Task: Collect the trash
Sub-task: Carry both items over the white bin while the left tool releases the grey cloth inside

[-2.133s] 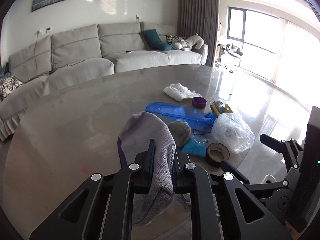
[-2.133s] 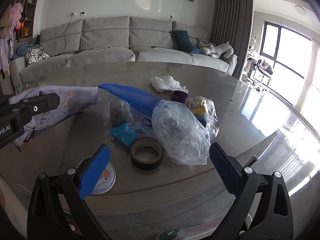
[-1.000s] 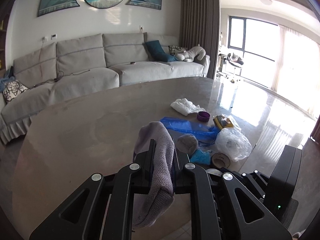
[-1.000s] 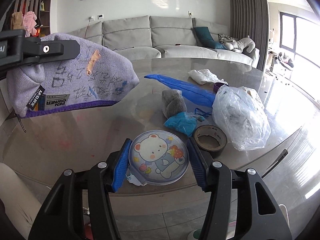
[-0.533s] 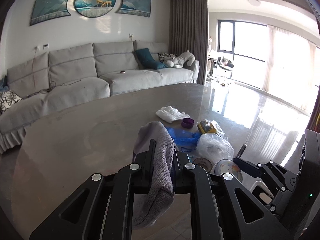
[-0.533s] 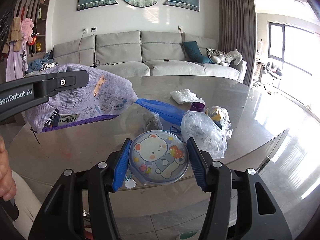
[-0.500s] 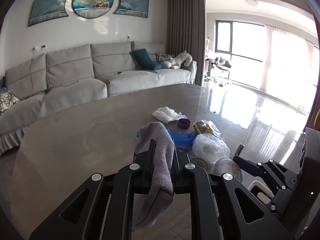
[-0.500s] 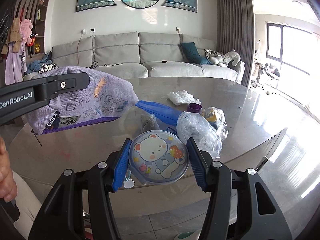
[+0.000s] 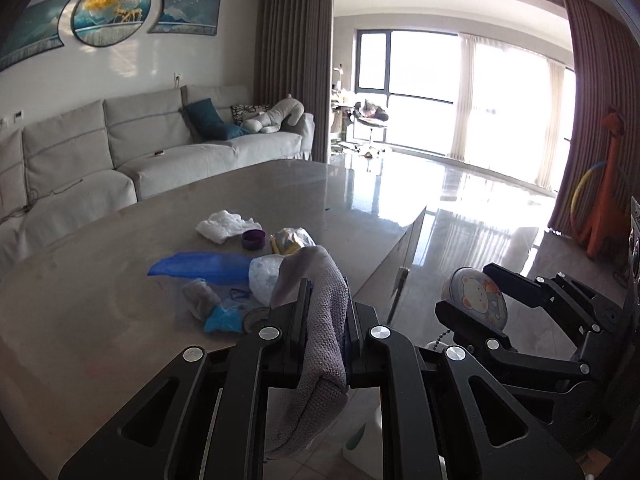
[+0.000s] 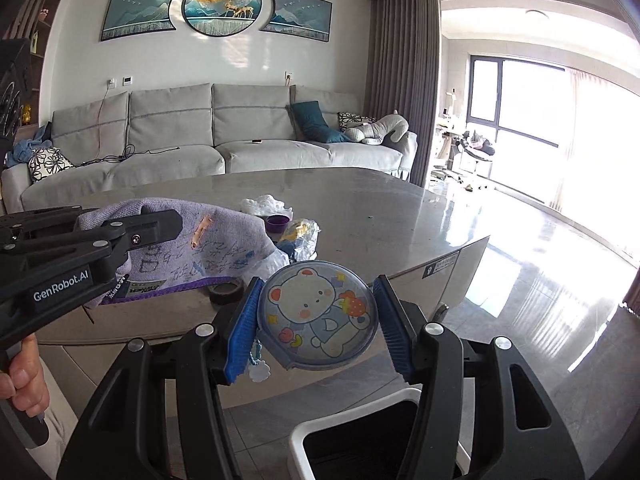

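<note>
- A round bear-print case (image 10: 318, 316) is being gripped across its width in the right gripper (image 10: 316, 330), above a white bin (image 10: 356, 440).
- A grey pouch (image 9: 320, 320) is being pinched in the narrowly closed left gripper (image 9: 326, 336).
- Several scraps are being left on the table (image 10: 380, 216), awaiting collection.

Round bear case (image 10: 318, 316) now off the table (image 10: 400, 216), above a white bin (image 10: 360, 436); both grippers farther back

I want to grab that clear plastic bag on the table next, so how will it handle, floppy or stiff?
Probably floppy: the clear bag looks crumpled and thin, so it should collapse under the pads. Likely light for its size, since it looks puffed and mostly empty. Its film may be slippery; pinching a fold seems safer.
</note>
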The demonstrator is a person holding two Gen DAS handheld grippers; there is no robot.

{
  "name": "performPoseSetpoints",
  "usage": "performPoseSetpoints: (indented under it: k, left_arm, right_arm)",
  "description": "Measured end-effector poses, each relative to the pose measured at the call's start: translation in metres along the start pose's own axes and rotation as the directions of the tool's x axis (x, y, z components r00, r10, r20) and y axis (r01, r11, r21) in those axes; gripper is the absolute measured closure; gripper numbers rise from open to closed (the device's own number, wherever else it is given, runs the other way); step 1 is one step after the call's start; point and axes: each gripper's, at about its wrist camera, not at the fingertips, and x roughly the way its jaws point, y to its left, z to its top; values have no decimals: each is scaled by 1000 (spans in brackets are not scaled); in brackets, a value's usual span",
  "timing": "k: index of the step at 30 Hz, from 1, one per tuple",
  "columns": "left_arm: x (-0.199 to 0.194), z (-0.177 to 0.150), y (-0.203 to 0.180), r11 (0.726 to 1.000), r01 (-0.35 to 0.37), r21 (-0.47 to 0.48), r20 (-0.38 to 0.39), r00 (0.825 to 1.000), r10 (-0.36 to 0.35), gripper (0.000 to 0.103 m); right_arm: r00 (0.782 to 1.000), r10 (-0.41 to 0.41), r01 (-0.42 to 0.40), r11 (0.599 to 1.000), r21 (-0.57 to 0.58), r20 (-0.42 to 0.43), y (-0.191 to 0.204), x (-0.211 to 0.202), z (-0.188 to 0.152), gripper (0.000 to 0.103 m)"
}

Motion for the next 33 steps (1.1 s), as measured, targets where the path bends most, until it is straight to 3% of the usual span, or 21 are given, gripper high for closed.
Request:
performPoseSetpoints:
  k: [8,12,23,28,33]
  left_arm:
    - [23,-26,-57,980,190,52,-86,979,-185,91]
    - [29,-41,-88,965,240,103,-116,967,-228,91]
    - [69,-64,-128,946,308,97,-215,935,-282,91]
    - [84,-75,-140,949,294,115,-236,936,-261,91]
    - [109,-90,-145,948,298,108,-280,925,-259,91]
  right_arm:
    - [990,-142,142,989,30,-12,-41,-26,-31,46]
    - [981,-189,191,981,41,-42,-58,-32,-51,46]
    - [964,-249,253,967,34,-97,-85,-24,-84,46]
    - [958,-259,267,962,53,-121,-95,-16,-94,46]
    - [955,-249,264,961,80,-159,-103,-2,-107,46]
